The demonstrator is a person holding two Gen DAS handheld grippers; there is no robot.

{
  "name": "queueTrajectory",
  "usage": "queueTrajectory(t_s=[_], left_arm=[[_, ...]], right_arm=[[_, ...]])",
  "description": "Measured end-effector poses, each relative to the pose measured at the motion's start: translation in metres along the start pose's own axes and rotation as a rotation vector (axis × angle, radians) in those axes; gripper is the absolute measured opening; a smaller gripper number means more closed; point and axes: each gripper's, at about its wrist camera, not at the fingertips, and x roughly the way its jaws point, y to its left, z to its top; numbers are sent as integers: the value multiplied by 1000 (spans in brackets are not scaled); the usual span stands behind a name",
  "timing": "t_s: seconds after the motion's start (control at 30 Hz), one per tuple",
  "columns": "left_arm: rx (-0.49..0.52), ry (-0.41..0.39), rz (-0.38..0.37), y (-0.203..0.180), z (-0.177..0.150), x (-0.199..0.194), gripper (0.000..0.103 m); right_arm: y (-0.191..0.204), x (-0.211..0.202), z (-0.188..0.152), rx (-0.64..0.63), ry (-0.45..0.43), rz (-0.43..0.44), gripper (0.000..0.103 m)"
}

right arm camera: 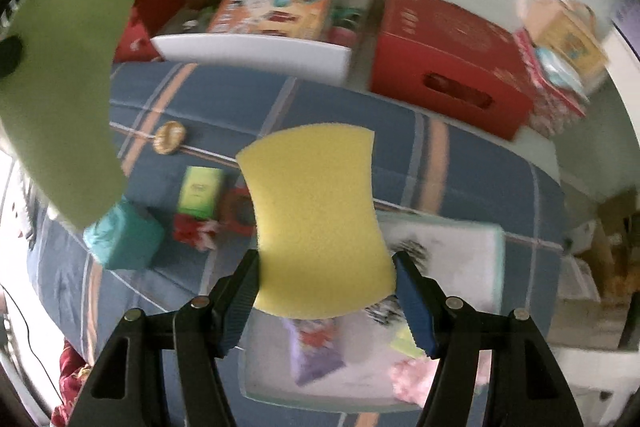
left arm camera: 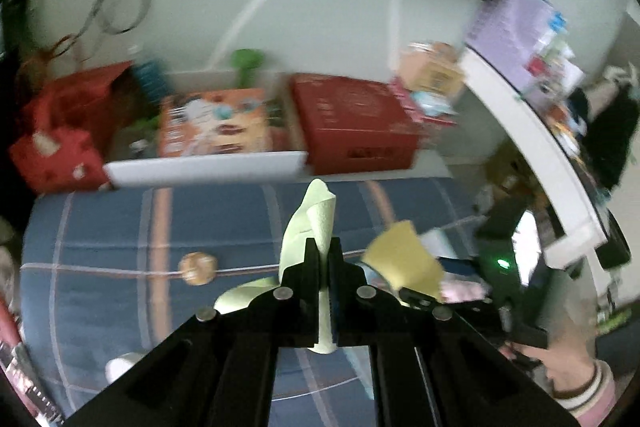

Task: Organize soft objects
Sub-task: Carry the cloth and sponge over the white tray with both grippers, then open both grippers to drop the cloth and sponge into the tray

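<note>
My left gripper is shut on a thin pale green cloth that sticks up between the fingers, held above the blue plaid bed cover. The same green cloth hangs large at the left of the right wrist view. My right gripper is shut on a yellow sponge, held above a white tray with soft items in it. The yellow sponge and right gripper also show at the right of the left wrist view.
On the bed lie a round tan item, a green box, a teal cube and a red-white item. Behind stand a white bin, red boxes and an orange box. A white shelf is at right.
</note>
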Motion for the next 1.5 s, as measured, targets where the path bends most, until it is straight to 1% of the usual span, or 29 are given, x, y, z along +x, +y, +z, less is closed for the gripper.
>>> queueTrajectory(t_s=[0.1,0.27,0.37,0.47,0.6,0.63,0.8,0.87,1.03,1.17,1.2,1.27,1.3,1.33,1.4,1.5], left_arm=[[47,12,-45,-35,-2,17,3],[81,70,-129,-79,-13,60,3],[85,99,-160,-93,-21,90,3],[76,109,-168,-99,-28,111,3],[28,156,-168,-90,-42,154,3],[7,175,-161,-83,-48,169,3],[-86,258,-144,-52,-69,215,3],[-105,289,-119,-42,-78,231,3],[-130,323,-101,-28,-90,250,3],[-126,326,-94,-26,-95,252,3],[-126,326,-93,-25,-94,253,5],[-137,325,-80,-23,-92,250,17],[-147,323,-79,-22,-90,248,33],[-158,321,-82,-20,-89,246,53],[-166,316,-73,-16,-87,240,71],[-140,294,-51,-16,-82,227,72]], right_arm=[[-32,4,-11,58,11,-27,69],[-74,15,-28,144,34,-43,69],[-92,23,-36,180,45,-51,69],[-105,33,-38,212,51,-57,69],[-122,50,-41,257,59,-63,69],[-127,57,-42,273,63,-64,69],[-143,82,-45,326,86,-69,69],[-148,92,-45,335,95,-75,69],[-156,115,-49,345,135,-87,69],[-160,125,-52,360,148,-82,69],[-161,125,-52,358,148,-82,69],[-161,124,-50,350,146,-89,69],[-161,123,-49,346,146,-94,69],[-161,121,-48,343,145,-100,70],[-158,116,-45,341,139,-108,71],[-156,108,-43,338,134,-115,75]])
